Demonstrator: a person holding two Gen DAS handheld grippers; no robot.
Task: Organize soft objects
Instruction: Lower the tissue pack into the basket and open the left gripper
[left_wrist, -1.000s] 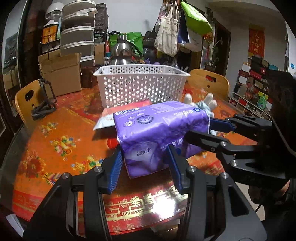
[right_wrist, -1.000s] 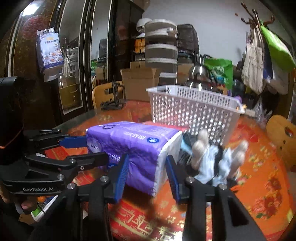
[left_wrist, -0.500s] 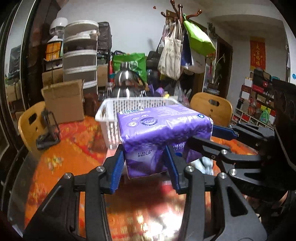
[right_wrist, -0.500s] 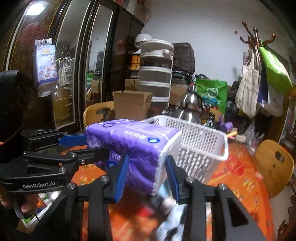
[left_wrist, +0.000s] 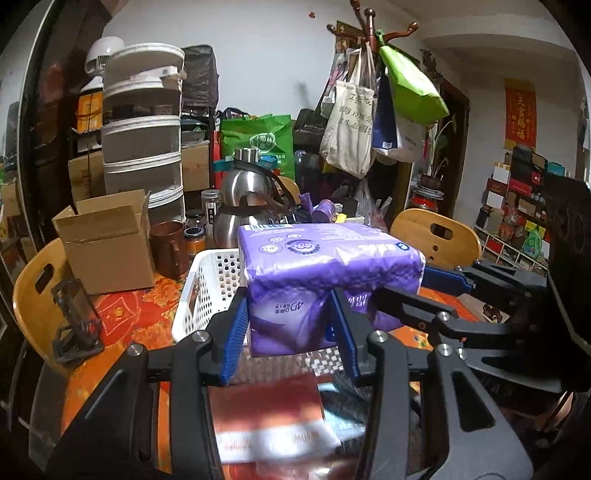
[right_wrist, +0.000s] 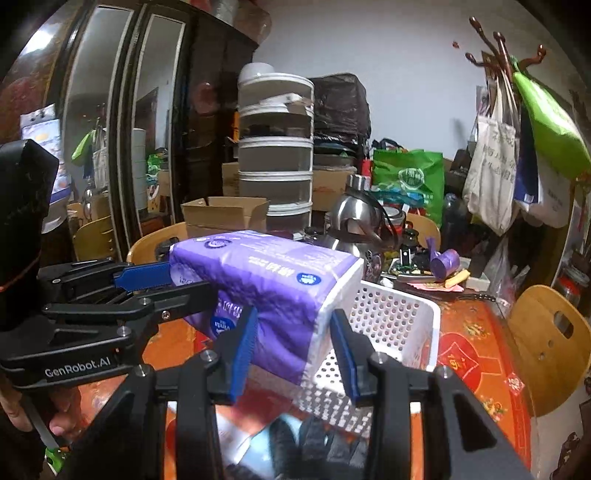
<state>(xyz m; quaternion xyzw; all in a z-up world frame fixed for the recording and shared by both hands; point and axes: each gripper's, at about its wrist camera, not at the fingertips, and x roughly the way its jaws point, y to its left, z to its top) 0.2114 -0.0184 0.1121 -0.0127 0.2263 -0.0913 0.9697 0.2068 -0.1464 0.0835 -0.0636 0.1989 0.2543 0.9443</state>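
Purple tissue pack (left_wrist: 325, 273) gripped by both tongs, left (left_wrist: 288, 339) and right (right_wrist: 293, 343), above white basket (right_wrist: 391, 321); not yet lowered in.

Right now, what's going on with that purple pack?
Left gripper and right gripper both clamped on purple tissue pack. Pack airborne, above white basket. Nothing blocking.

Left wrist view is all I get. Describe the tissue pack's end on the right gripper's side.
Observer: In the right wrist view, that end of the purple tissue pack is plain white.
Operator: Report the basket past it.
Observer: The white basket shows its right corner beyond the white end.
Operator: Check what holds the left gripper.
Observer: A bare hand shows under the left gripper body, at the frame's left edge.
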